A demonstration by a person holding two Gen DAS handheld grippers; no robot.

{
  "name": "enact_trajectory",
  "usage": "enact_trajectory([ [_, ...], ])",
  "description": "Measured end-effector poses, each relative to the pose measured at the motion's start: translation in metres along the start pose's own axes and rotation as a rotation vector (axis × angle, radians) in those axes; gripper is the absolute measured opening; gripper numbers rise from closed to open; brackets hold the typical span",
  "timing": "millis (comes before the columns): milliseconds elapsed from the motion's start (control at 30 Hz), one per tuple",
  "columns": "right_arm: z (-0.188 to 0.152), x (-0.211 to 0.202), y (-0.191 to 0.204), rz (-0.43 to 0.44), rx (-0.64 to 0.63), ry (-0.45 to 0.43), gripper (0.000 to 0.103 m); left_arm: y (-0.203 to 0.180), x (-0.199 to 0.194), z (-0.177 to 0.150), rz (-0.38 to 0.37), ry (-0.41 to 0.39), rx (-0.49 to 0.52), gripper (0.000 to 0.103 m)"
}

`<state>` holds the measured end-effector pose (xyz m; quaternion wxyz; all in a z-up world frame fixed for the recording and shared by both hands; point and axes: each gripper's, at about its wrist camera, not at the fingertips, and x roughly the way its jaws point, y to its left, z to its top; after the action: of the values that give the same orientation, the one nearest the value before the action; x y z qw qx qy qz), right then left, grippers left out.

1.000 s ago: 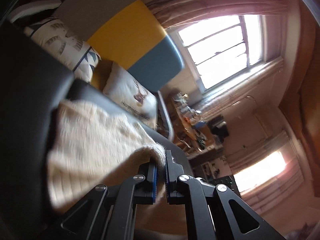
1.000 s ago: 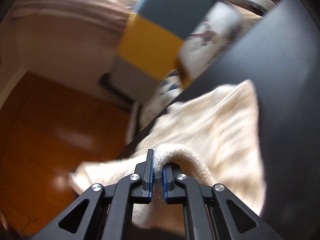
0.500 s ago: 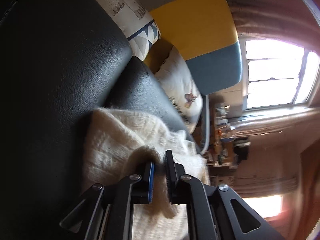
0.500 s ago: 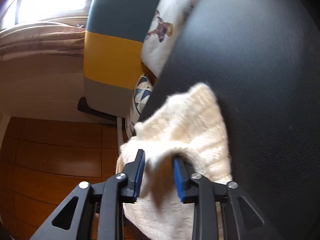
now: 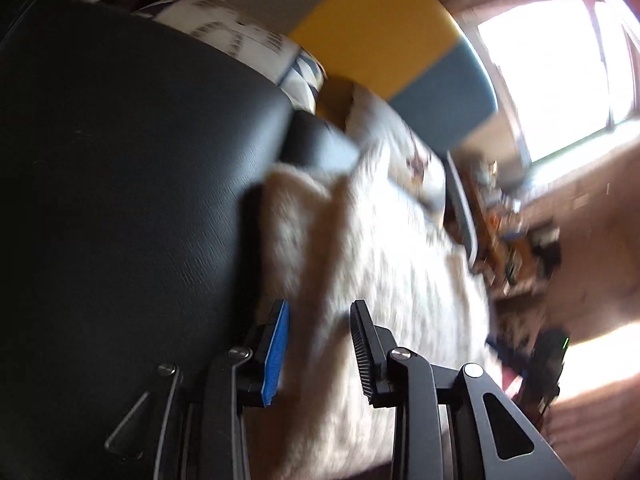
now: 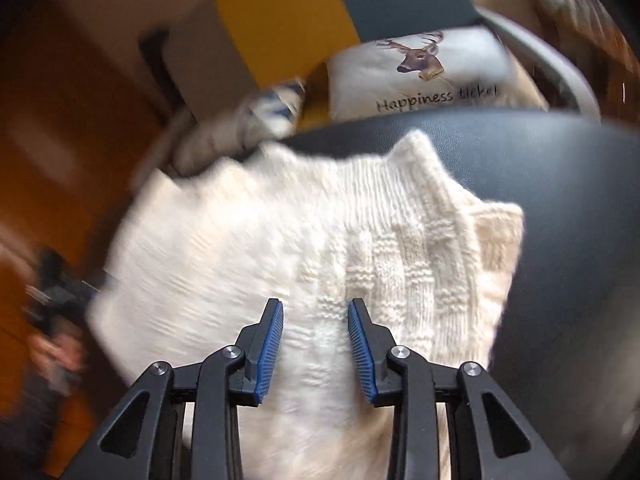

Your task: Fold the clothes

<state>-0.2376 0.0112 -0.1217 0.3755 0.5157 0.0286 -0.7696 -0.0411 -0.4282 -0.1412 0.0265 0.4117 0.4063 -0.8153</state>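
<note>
Now that both hand-held grippers, left and right, are spread and empty, the cream sweater lies dropped just ahead, looks like a fold just landed.

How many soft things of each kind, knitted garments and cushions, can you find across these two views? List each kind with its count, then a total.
Knitted garments: 1, the cream sweater on the black seat.
Cushions: 2, the deer cushion and the patterned cushion.
Total: 3
</note>
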Motion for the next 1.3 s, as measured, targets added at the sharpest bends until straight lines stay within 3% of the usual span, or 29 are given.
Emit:
enact_trajectory([
  [200,-0.018,-0.004,-0.010,0.020,0.040,0.016,0.033,-0.018,0.007,-0.013,0.052,0.053,0.104,0.032],
  [267,-0.028,-0.009,-0.009,0.017,0.037,0.039,0.032,-0.022,0.007,-0.020,0.063,0.071,0.134,0.022],
  [333,-0.042,-0.016,-0.005,0.002,0.019,0.065,0.032,-0.023,0.003,-0.030,0.062,0.085,0.140,0.020],
  [433,-0.068,-0.034,0.001,-0.020,-0.007,0.073,0.032,-0.025,-0.015,-0.058,0.042,0.088,0.139,0.013],
  [633,-0.111,-0.069,0.015,-0.053,-0.035,0.038,0.033,-0.029,-0.058,-0.110,-0.033,0.039,0.148,0.014],
  [733,-0.108,-0.087,0.030,-0.097,-0.027,0.000,0.033,-0.034,-0.057,-0.116,-0.065,0.069,0.173,0.014],
  [833,-0.092,-0.099,0.071,-0.005,-0.095,-0.041,0.033,-0.038,-0.049,-0.119,-0.084,0.109,0.196,0.014],
  [933,-0.084,-0.080,0.132,0.083,-0.212,-0.008,0.033,-0.032,-0.051,-0.117,-0.142,0.122,0.175,0.012],
  [1000,-0.079,-0.057,0.164,0.066,-0.301,0.028,0.033,-0.021,-0.064,-0.122,-0.154,0.100,0.160,0.007],
  [1067,-0.082,-0.034,0.188,0.011,-0.366,0.082,0.033,-0.016,-0.075,-0.122,-0.229,0.069,0.119,0.006],
  [1167,-0.097,-0.004,0.190,-0.002,-0.360,0.132,0.033,-0.023,-0.099,-0.136,-0.306,0.029,0.129,0.005],
  [1200,-0.101,0.006,0.190,-0.005,-0.355,0.147,0.034,-0.023,-0.102,-0.142,-0.301,0.032,0.141,0.005],
  [1300,-0.103,0.005,0.176,0.055,-0.268,0.127,0.034,-0.006,-0.088,-0.154,-0.183,0.085,0.120,0.006],
])
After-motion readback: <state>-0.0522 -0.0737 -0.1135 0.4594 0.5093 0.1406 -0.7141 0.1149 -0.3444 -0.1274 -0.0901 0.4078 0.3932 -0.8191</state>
